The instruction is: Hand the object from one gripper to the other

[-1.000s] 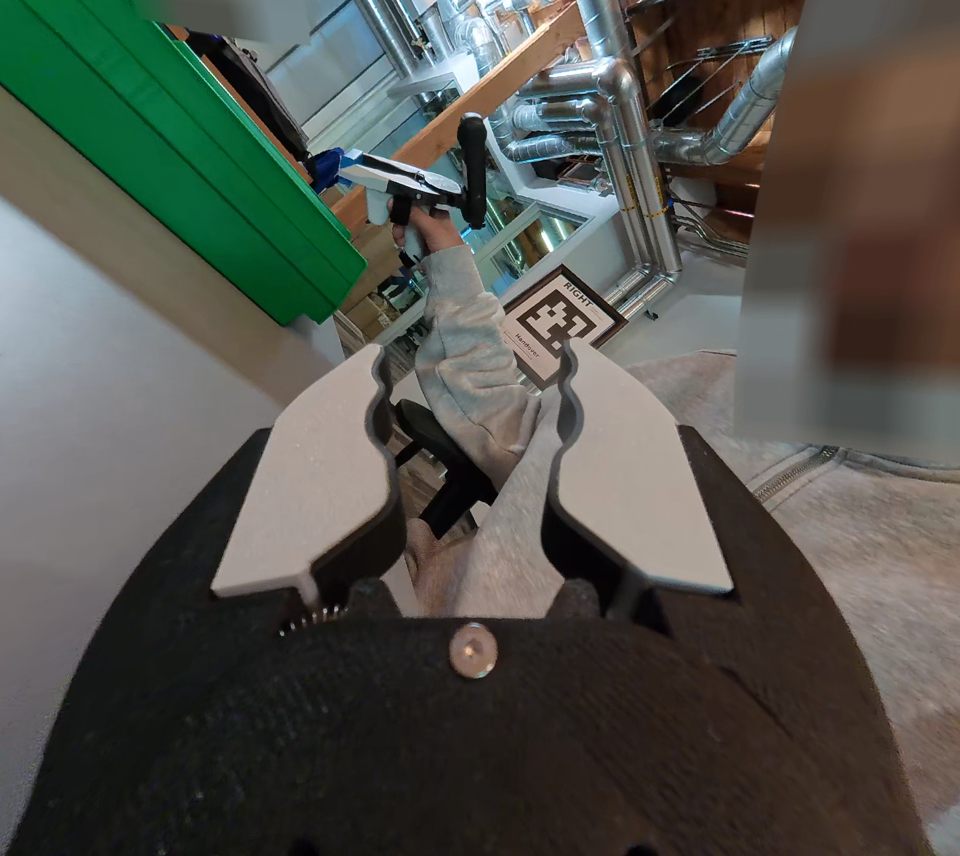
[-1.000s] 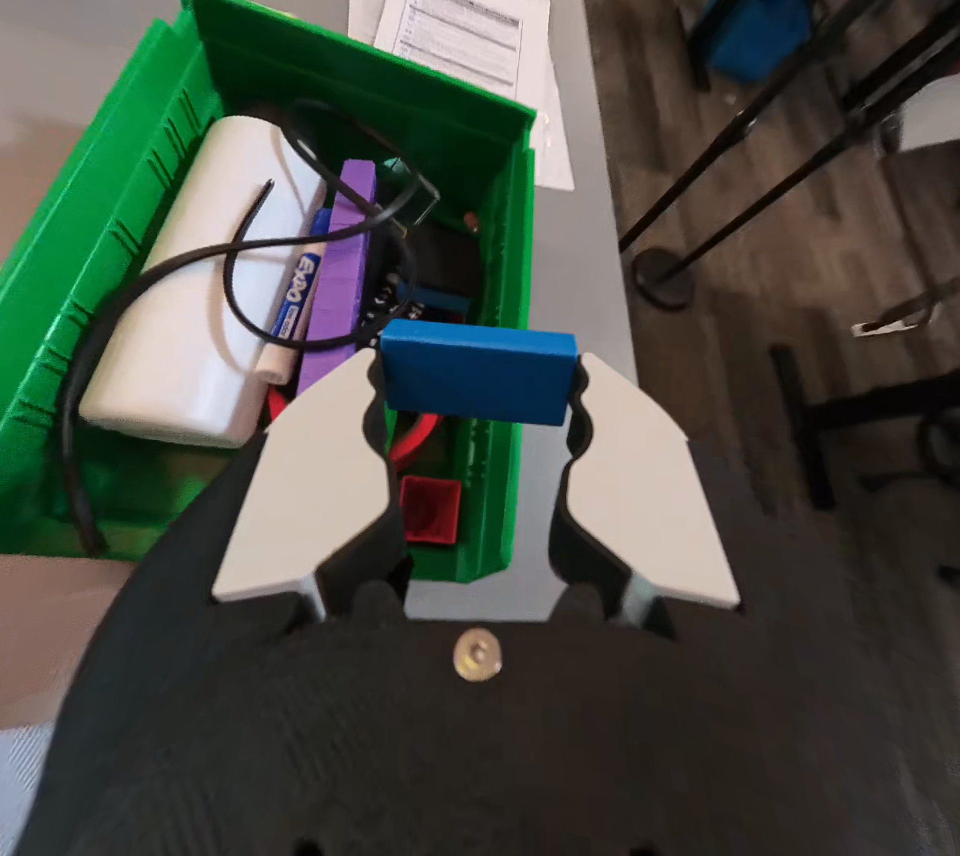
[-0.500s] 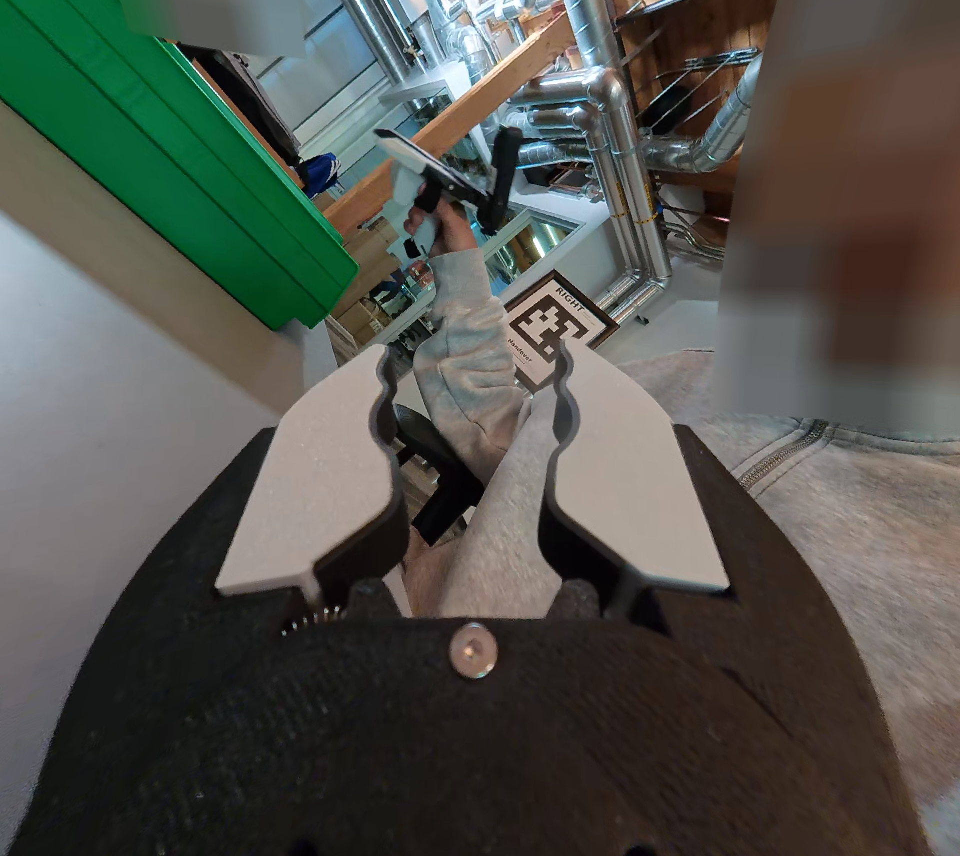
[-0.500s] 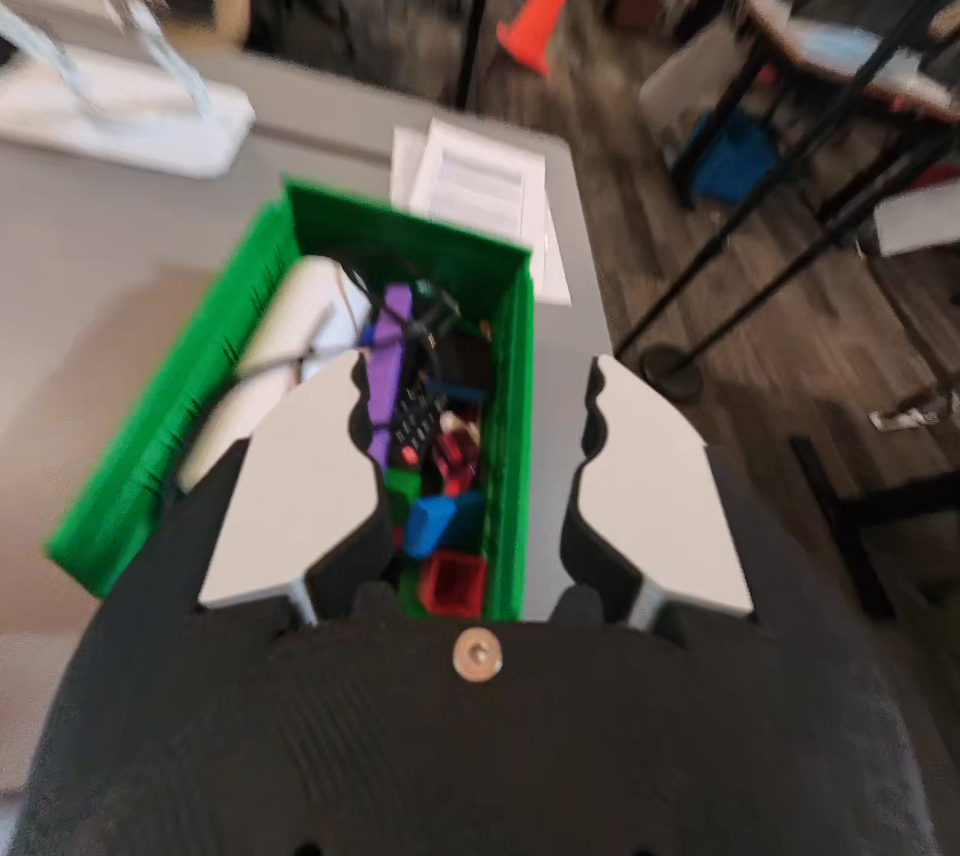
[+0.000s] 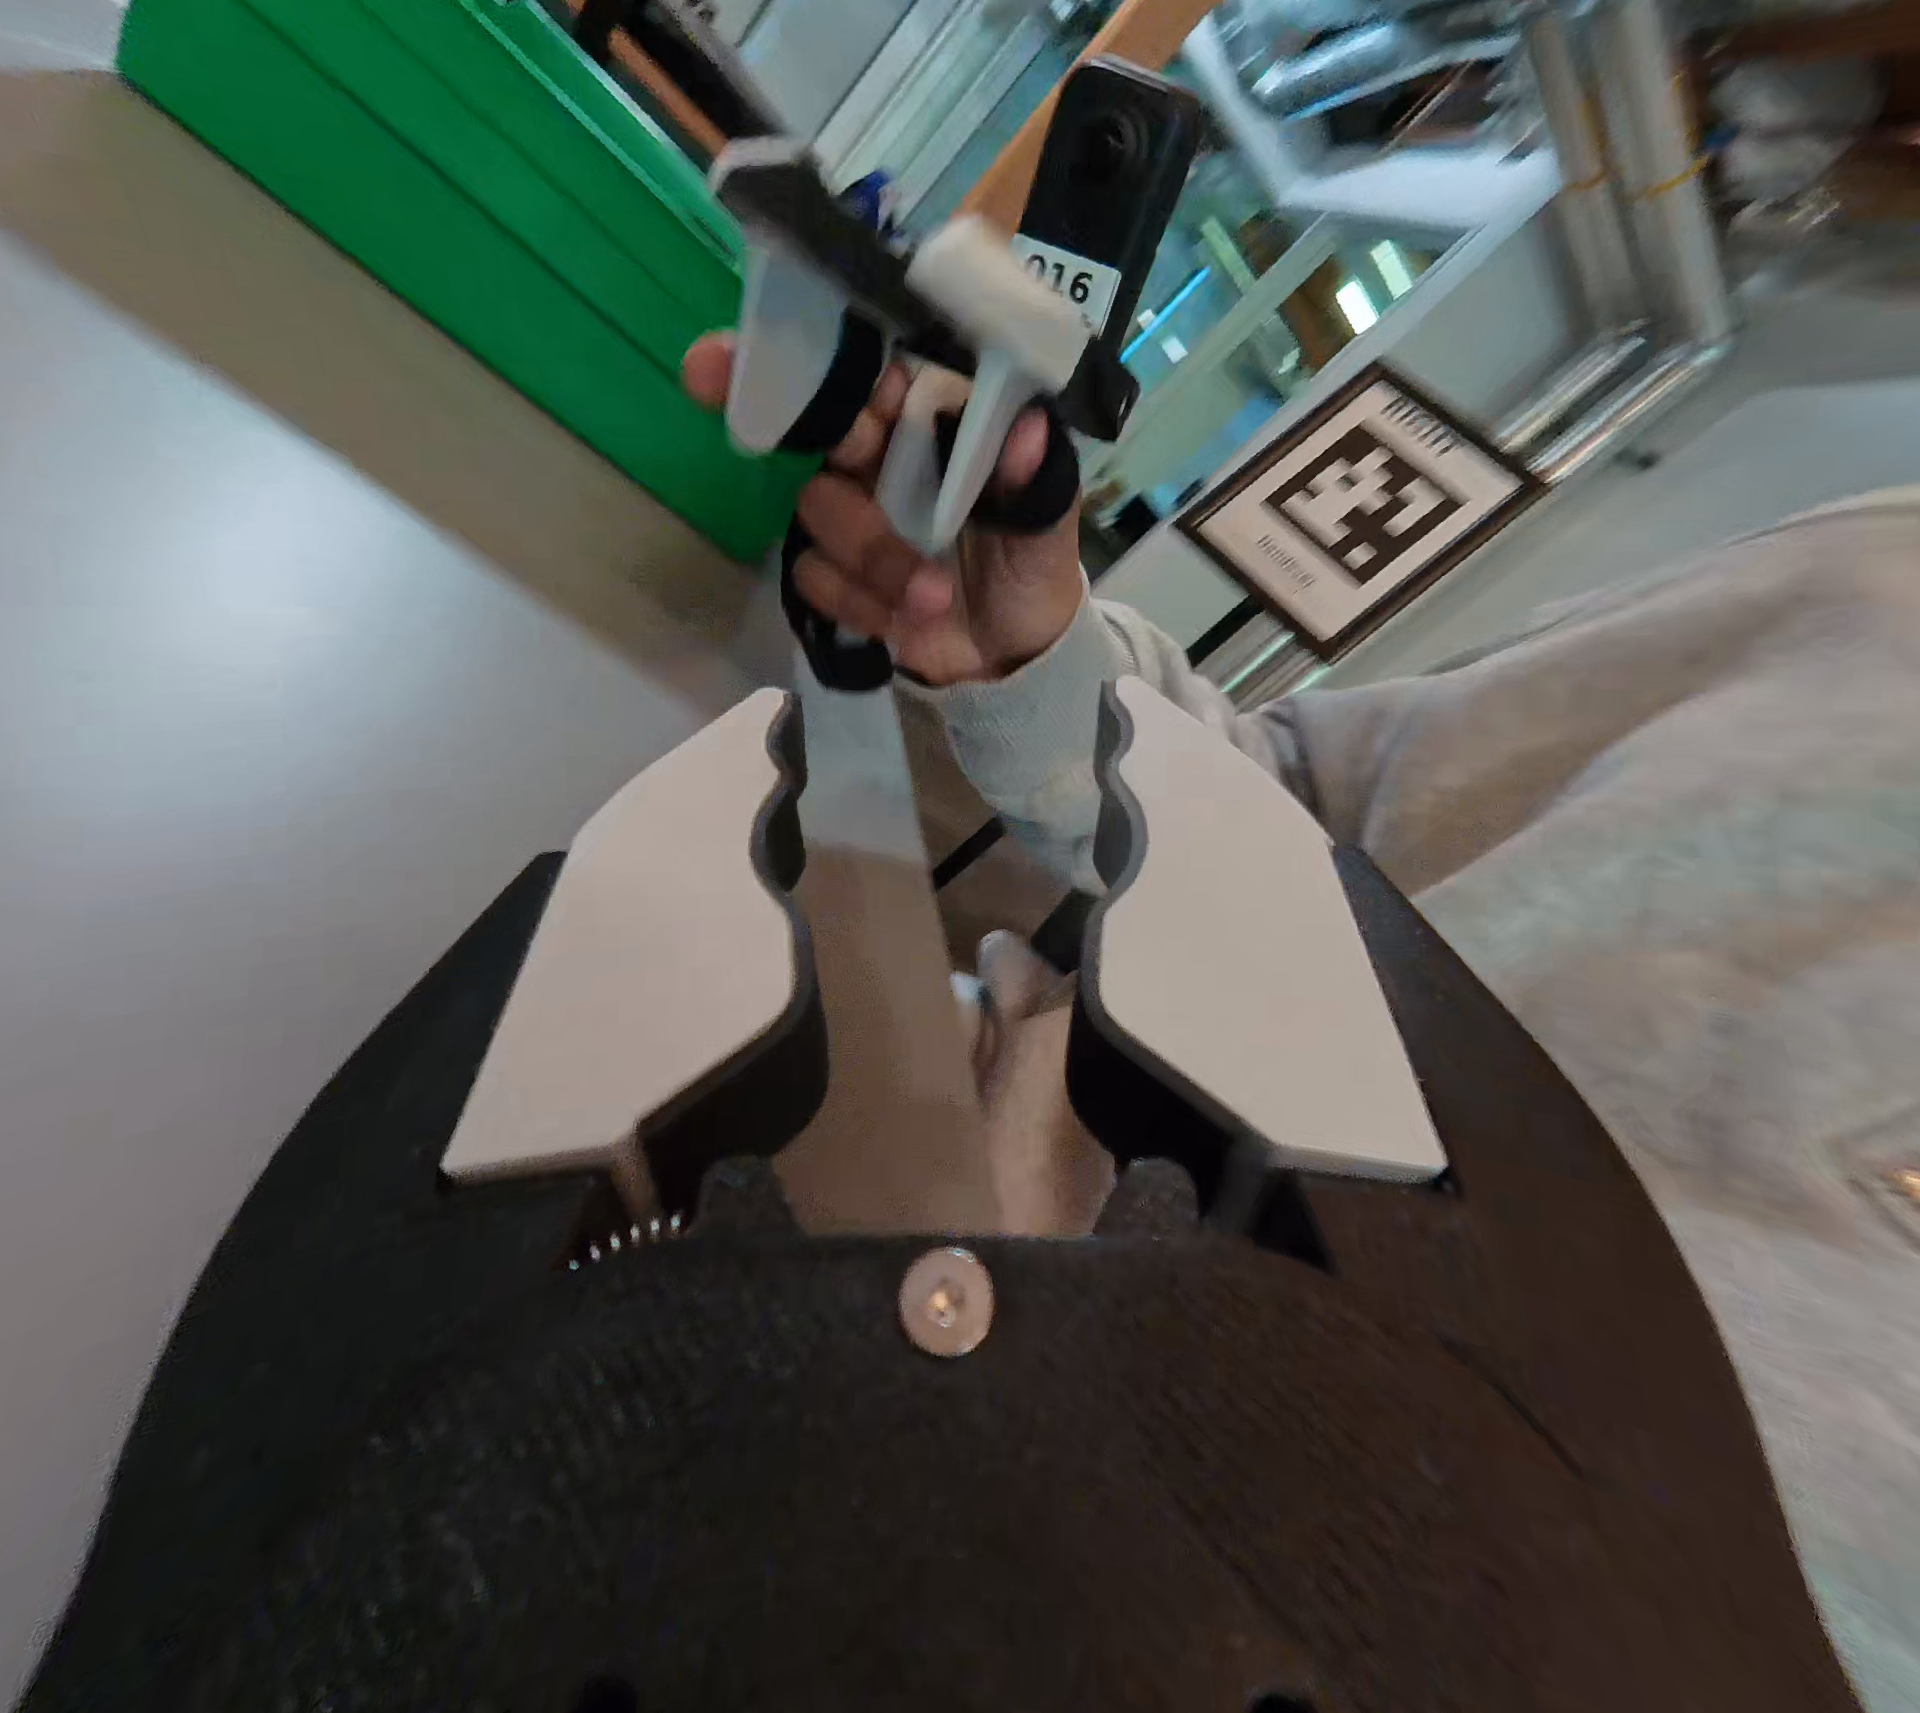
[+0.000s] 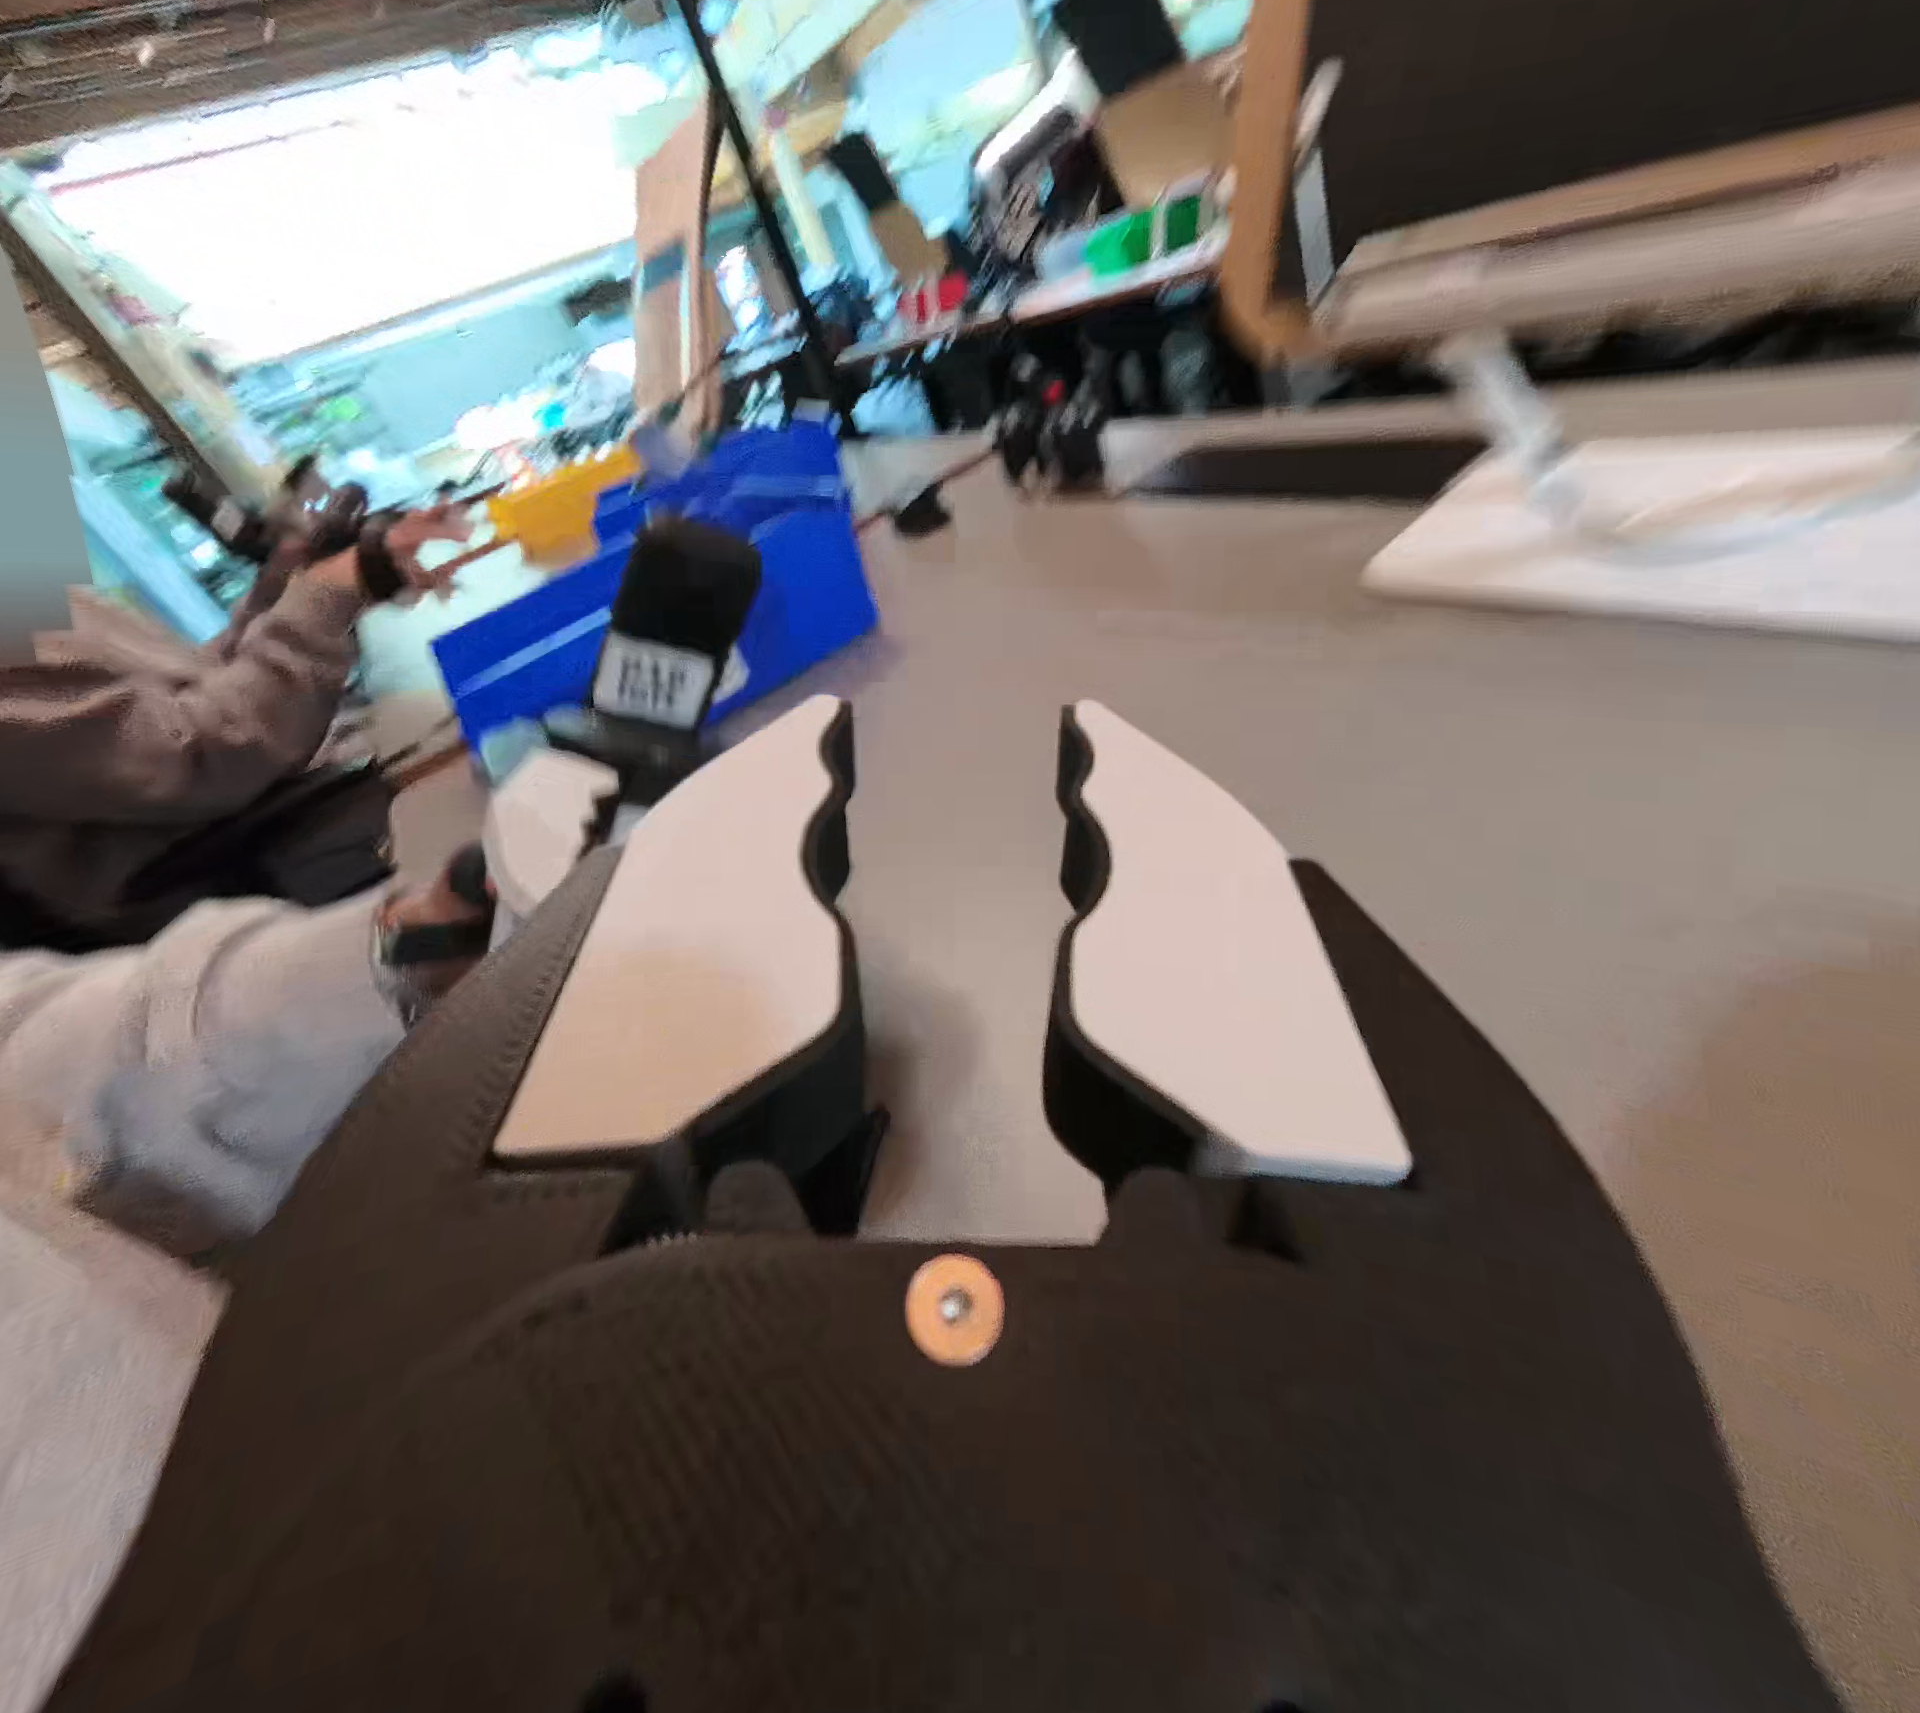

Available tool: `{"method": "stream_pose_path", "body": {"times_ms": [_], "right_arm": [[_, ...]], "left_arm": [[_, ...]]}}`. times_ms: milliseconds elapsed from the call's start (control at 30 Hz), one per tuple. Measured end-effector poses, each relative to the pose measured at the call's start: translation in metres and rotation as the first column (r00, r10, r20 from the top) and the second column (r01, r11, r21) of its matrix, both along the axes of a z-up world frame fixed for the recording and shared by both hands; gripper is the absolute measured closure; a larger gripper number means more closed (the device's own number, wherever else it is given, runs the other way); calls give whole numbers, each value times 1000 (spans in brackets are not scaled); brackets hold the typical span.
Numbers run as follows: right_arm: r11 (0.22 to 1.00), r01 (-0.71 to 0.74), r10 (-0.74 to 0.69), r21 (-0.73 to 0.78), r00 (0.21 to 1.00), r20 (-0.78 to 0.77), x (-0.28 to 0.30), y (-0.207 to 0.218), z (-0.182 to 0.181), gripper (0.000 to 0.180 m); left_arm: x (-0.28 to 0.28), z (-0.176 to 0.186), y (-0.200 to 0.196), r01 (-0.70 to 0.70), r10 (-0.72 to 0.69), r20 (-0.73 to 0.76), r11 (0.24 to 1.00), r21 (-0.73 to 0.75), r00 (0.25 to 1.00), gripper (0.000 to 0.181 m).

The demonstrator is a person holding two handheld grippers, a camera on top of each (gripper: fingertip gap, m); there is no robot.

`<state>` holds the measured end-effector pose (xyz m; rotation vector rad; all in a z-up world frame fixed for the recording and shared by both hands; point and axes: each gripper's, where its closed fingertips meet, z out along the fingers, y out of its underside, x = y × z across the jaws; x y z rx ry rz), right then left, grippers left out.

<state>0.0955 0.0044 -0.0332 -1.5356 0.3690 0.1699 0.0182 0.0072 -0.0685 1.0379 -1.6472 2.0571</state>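
Object not in view.

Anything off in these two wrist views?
Yes: both pairs of tongs are empty. The left tongs and the right tongs stand open with nothing between them, and no object for the handover shows. The green plastic bin sits untilted on the grey table.

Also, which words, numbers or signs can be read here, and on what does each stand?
I do not copy writing; these bear it.
White sticker on the black camera, left wrist view: digits.
Framed marker sign: small print, blurred.
White label on the dark camera, right wrist view: blurred.
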Motion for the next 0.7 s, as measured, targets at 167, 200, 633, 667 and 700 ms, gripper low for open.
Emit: {"method": "stream_pose_path", "body": {"times_ms": [167,200,633,667,700], "right_arm": [[939,-172,171,-298,985,-31,-32,53,-69,137],[933,-197,201,-302,980,-18,-36,61,-69,138],[862,-495,485,-111,868,-108,-87,122,-41,140],[862,-497,486,-98,866,-117,-88,123,-39,140],[862,-500,488,-80,862,-136,-88,123,-37,140]], "left_arm": [[-17,-20,12,-113,112,15,972,204,994,165],[-22,-18,16,-141,137,36,963,228,990,170],[-139,41,349,-705,933,175,105,702,314,166],[-154,33,384,-632,938,240,-31,775,249,164],[-169,23,413,-540,933,290,-135,831,212,161]]}}
